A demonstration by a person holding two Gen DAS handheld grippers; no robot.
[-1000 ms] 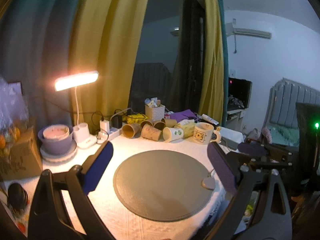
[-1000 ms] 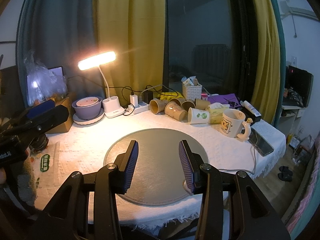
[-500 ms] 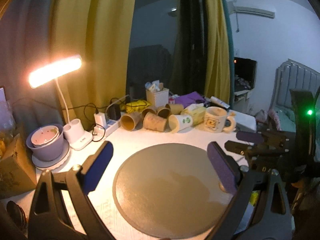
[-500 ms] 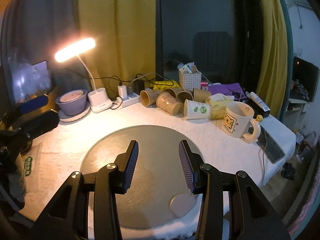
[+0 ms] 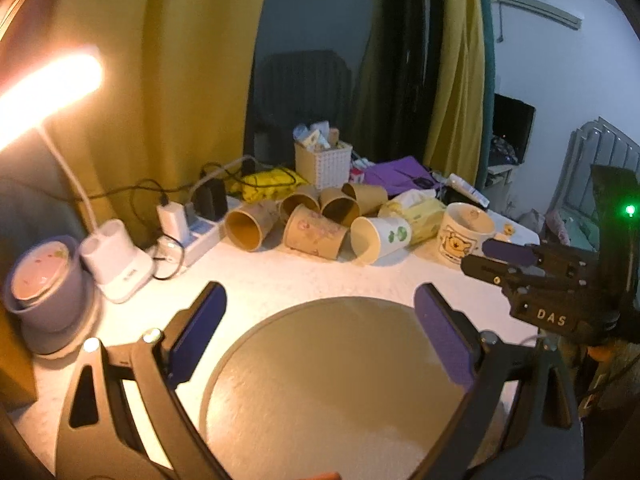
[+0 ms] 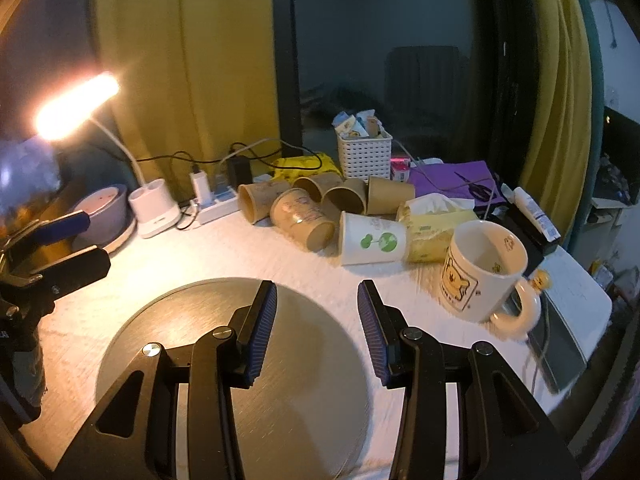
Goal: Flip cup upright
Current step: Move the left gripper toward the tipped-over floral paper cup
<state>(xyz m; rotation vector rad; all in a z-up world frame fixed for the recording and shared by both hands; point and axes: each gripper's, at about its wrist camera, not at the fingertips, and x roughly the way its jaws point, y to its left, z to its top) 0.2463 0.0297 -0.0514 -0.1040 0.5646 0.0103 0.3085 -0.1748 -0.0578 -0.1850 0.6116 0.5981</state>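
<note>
Several paper cups lie on their sides at the back of the table: a white cup with green print [image 6: 372, 240] [image 5: 380, 238], a brown printed cup [image 6: 302, 220] [image 5: 316, 232] and other brown cups [image 6: 260, 200] behind. My right gripper [image 6: 316, 320] is open and empty over the far edge of the round grey mat [image 6: 200, 340], short of the white cup. My left gripper [image 5: 320, 324] is open wide and empty above the mat [image 5: 320, 380]. The right gripper also shows in the left wrist view [image 5: 532, 276].
A white bear mug [image 6: 480, 268] stands upright at right beside a tissue pack [image 6: 436, 228]. A lit desk lamp [image 6: 76, 104], purple bowl [image 6: 100, 212], power strip [image 6: 216, 204] and white basket [image 6: 364, 152] line the back. A phone [image 6: 560, 348] lies near the right edge.
Both grippers have moved forward toward the row of cups, which now look larger and closer. Both stay open and empty.
</note>
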